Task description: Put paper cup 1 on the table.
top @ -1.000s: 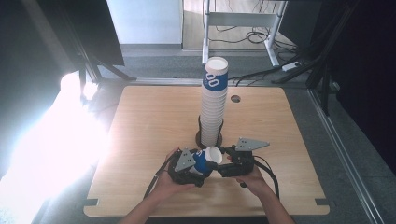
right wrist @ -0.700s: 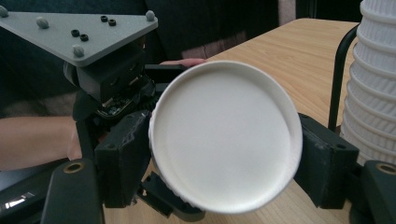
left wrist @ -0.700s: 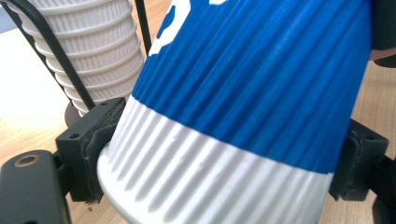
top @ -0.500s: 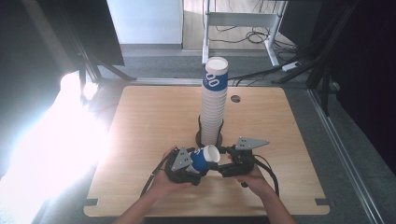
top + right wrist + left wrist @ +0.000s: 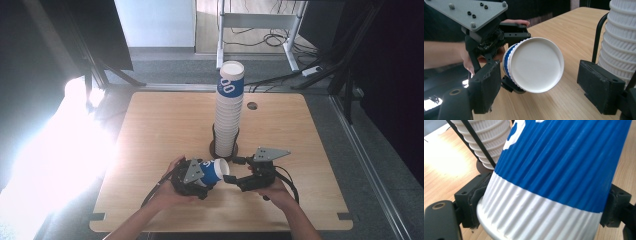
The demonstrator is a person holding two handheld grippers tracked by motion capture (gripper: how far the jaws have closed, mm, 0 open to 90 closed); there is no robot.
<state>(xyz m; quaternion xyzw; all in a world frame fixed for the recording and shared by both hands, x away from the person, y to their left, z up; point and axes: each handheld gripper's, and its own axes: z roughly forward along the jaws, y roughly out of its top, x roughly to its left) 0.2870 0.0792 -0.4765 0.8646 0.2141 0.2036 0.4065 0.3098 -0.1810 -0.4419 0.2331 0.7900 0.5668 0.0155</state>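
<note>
- The left gripper is clamped on a ribbed blue-and-white paper cup, which lies sideways just in front of the tall stack of white ribbed cups.
- The right gripper has just been opening; its jaws stand apart on both sides of the cup's rim, not pressing it.
- Risk: the cup wall is thin, so a strong squeeze may dent it, or the cup may slip out.
- The stack stands in a black wire holder on the light wooden table; behind it are grey floor and cables.
</note>
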